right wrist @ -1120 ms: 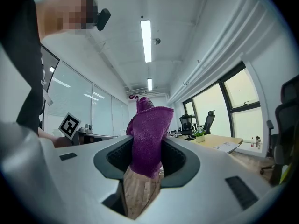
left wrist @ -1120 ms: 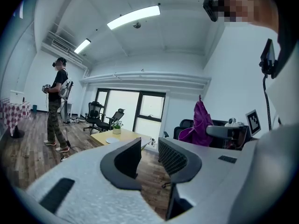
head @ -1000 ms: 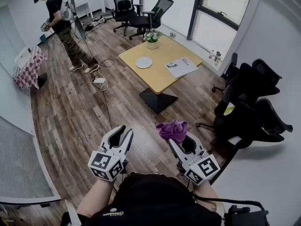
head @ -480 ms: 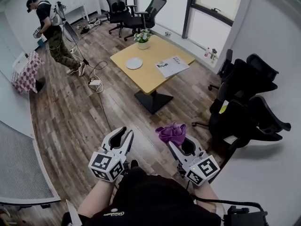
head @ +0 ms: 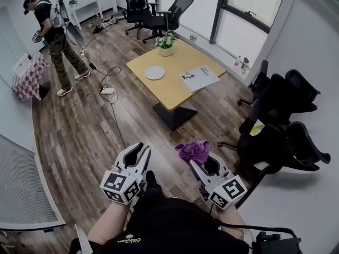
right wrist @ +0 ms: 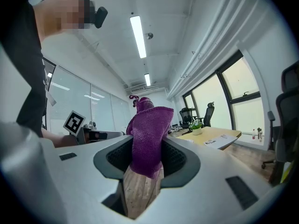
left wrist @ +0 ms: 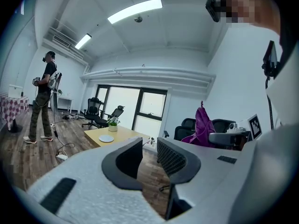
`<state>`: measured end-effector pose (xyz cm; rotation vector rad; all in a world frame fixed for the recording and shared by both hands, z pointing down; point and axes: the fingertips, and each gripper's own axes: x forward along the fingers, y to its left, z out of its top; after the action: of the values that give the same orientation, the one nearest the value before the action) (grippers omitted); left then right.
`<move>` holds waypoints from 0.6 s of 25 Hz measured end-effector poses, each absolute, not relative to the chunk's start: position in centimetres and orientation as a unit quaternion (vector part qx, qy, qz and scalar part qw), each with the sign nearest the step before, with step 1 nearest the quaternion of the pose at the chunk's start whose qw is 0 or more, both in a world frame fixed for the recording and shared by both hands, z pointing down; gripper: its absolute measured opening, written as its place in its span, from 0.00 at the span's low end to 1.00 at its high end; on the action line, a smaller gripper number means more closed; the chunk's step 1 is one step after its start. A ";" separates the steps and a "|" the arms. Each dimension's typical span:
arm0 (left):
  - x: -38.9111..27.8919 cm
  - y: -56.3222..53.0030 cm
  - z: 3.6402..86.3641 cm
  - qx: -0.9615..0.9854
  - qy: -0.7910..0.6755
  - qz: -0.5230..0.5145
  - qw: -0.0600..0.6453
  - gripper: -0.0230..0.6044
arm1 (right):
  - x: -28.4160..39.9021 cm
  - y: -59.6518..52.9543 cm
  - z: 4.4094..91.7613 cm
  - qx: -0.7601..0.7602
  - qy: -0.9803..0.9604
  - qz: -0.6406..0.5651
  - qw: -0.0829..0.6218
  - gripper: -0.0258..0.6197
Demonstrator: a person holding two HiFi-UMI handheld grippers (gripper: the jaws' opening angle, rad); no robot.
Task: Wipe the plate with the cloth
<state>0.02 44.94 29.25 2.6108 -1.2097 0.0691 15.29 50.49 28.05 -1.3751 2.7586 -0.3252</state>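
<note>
A white plate (head: 154, 72) lies on the yellow table (head: 172, 86) far ahead of me; it shows small in the left gripper view too, as the plate (left wrist: 106, 138). My right gripper (head: 201, 161) is shut on a purple cloth (head: 193, 148), which sticks up between its jaws; the cloth (right wrist: 147, 135) fills the gap in the right gripper view. My left gripper (head: 140, 153) is held at waist height beside it, jaws a little apart with nothing between them. Both grippers are well short of the table.
On the table also stand a potted plant (head: 167, 42) and an open booklet (head: 198, 78). Black office chairs (head: 283, 120) crowd the right side, two more chairs (head: 159, 12) stand beyond the table. A person (head: 50, 41) stands far left near a floor cable and power strip (head: 107, 90).
The view has shifted slightly toward the table. The person at far left has stepped along. Both grippers hold the same pose, the cloth still in the right one.
</note>
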 end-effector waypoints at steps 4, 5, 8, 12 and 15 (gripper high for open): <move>-2.1 40.8 29.6 0.897 -0.421 0.024 0.130 0.20 | 13.0 45.9 27.9 -0.439 0.893 -0.101 0.015 0.28; -2.8 39.6 29.7 0.897 -0.421 0.024 0.133 0.20 | 12.2 44.7 27.8 -0.438 0.894 -0.099 0.012 0.28; -5.0 35.8 29.4 0.897 -0.420 0.022 0.135 0.20 | 10.1 40.9 27.5 -0.436 0.895 -0.095 0.004 0.28; -7.7 30.6 29.0 0.901 -0.410 0.030 0.137 0.19 | 7.5 35.8 27.0 -0.446 0.890 -0.095 0.000 0.28; -9.6 26.8 28.8 0.908 -0.392 0.028 0.146 0.19 | 5.2 31.9 26.5 -0.453 0.887 -0.091 -0.003 0.28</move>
<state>-9.57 26.82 28.78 2.6128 -1.1295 0.0815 5.16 31.95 26.55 -1.4259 2.7908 -0.2851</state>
